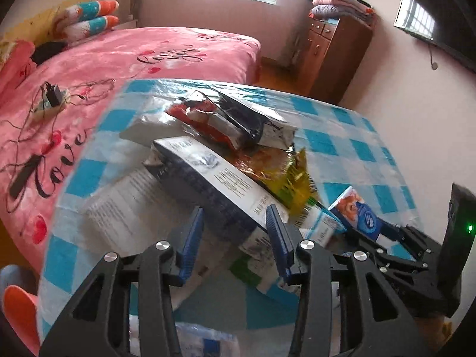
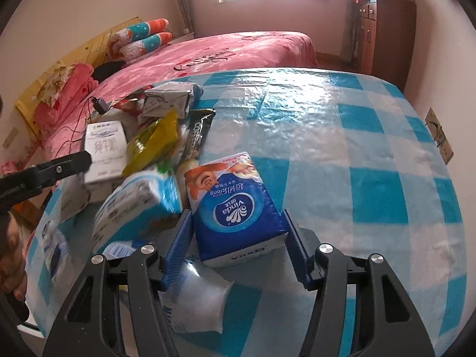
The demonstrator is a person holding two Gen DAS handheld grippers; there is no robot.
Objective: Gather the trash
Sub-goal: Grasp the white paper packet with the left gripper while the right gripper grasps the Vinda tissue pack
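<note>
A blue tissue pack (image 2: 238,208) is lying on the near part of the checkered table (image 2: 357,136), between the blue fingers (image 2: 178,247) of the right gripper (image 2: 238,239), whose jaws are standing apart at its sides. To its left a pile of trash is sitting: a yellow wrapper (image 2: 153,141) and a white carton (image 2: 105,151). The left gripper (image 1: 235,232) is hovering with its jaws apart around a long dark box (image 1: 208,184). A pink bed (image 1: 119,56) is showing on the far side.
</note>
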